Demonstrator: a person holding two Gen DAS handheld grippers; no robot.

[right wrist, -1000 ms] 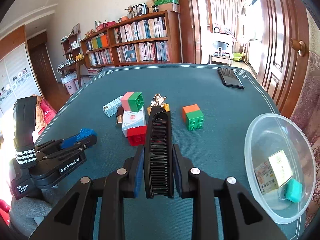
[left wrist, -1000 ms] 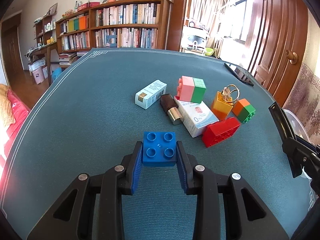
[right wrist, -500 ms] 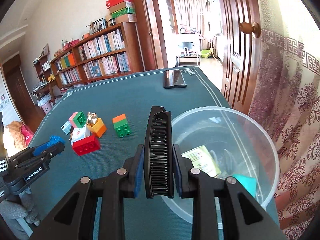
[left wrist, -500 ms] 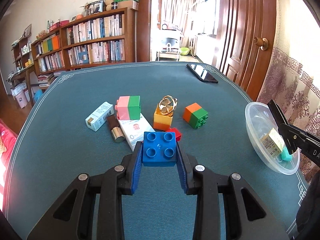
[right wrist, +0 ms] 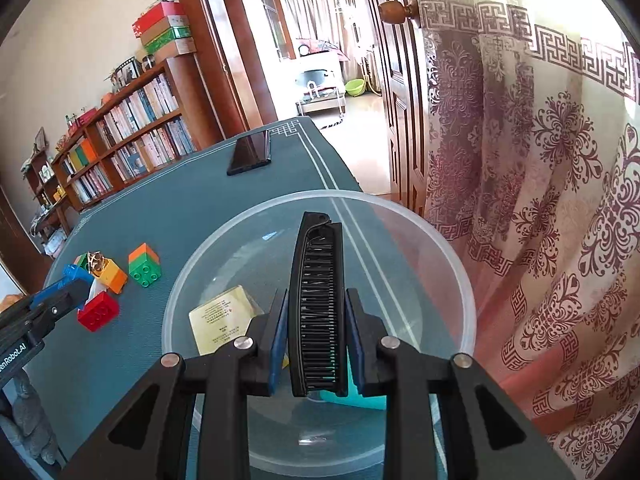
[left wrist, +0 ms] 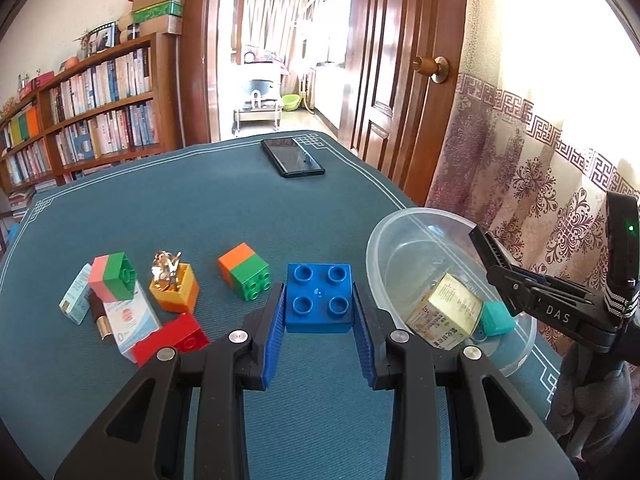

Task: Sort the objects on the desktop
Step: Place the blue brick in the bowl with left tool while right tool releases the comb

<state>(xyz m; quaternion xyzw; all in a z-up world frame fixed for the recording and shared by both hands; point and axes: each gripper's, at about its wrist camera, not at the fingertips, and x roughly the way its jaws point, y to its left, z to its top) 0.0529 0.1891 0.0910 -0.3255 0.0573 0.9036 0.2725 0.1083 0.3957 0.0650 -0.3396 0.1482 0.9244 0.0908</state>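
Observation:
My left gripper [left wrist: 319,326] is shut on a blue brick [left wrist: 319,298], held above the green cloth just left of the clear plastic bowl [left wrist: 384,240]. My right gripper [right wrist: 317,344] is shut on a black comb [right wrist: 318,304] and holds it over the bowl [right wrist: 452,272], which contains a yellowish box [right wrist: 222,320] and a teal item [left wrist: 496,318]. On the table lie an orange-green brick [left wrist: 244,268], a red brick [left wrist: 172,340], an orange brick with a gold trinket [left wrist: 174,290] and a pink-green brick [left wrist: 112,276].
A black phone [left wrist: 292,157] lies at the table's far edge. Two small white boxes [left wrist: 132,320] and a lipstick tube [left wrist: 98,314] lie by the bricks. A patterned curtain [right wrist: 540,200] and a wooden door [left wrist: 400,60] stand to the right, bookshelves [left wrist: 88,120] behind.
Both grippers have swung right toward the bowl. The comb is now over the bowl's middle, and the blue brick is close to the bowl's left rim.

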